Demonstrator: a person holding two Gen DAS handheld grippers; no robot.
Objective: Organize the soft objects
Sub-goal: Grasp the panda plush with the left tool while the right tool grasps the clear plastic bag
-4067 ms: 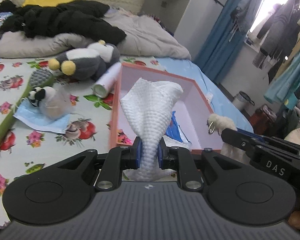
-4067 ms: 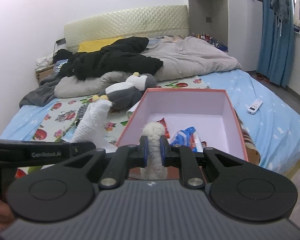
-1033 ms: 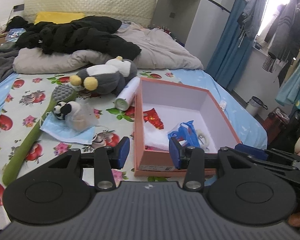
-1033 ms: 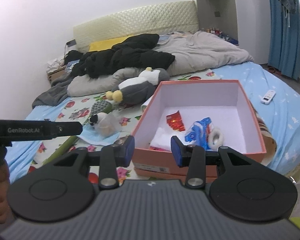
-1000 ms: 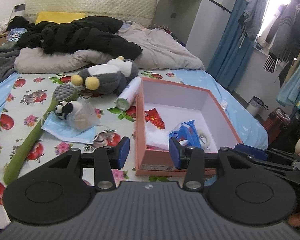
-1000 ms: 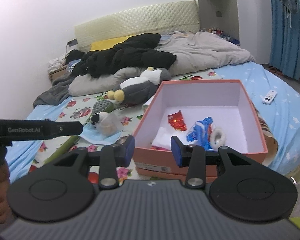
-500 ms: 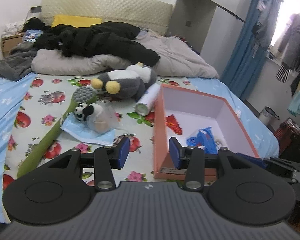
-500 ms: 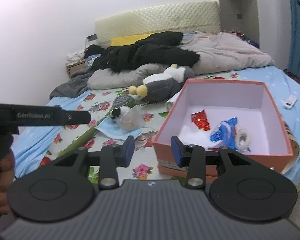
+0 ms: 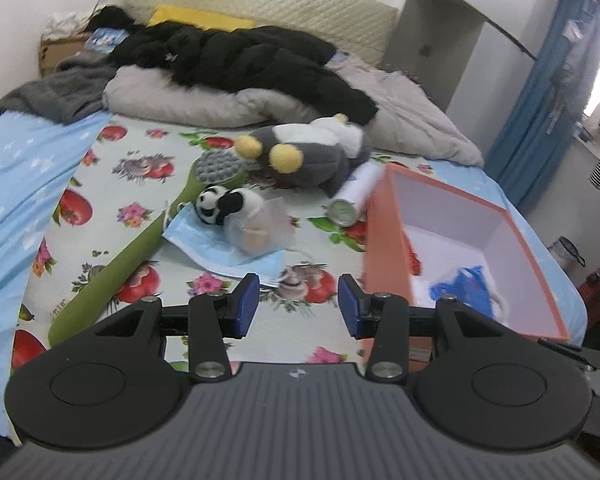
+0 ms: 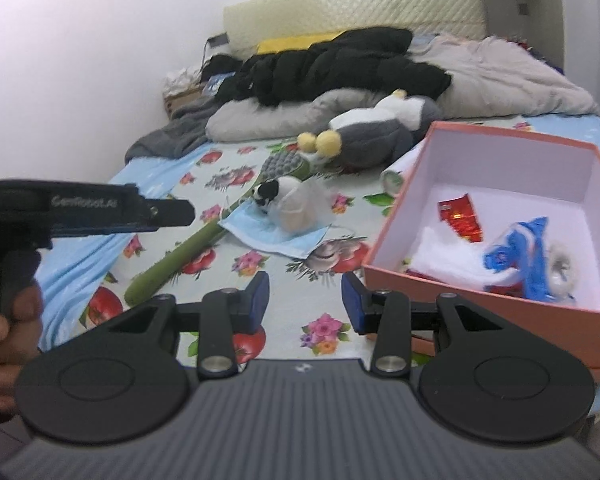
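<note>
- While both grippers hang empty with jaws spread, the panda plush (image 9: 226,208) lies on the blue mask (image 9: 220,246), left of the pink box (image 9: 384,248).
- Left gripper (image 9: 298,306) faces it squarely and seems nearer; right gripper (image 10: 304,304) finds it ahead, slightly left.

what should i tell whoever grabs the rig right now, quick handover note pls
Left tongs: open, nothing between the pads. Right tongs: open, nothing held.

Pink box sits on the bed at the right. Already in it: a white cloth, a blue toy, a red packet and a small white fluffy piece.

Still out on the floral sheet: small panda plush lying on a blue face mask, grey penguin plush, long green brush and a white can beside the box.

Likely next: the panda plush, nearest both tongs.
</note>
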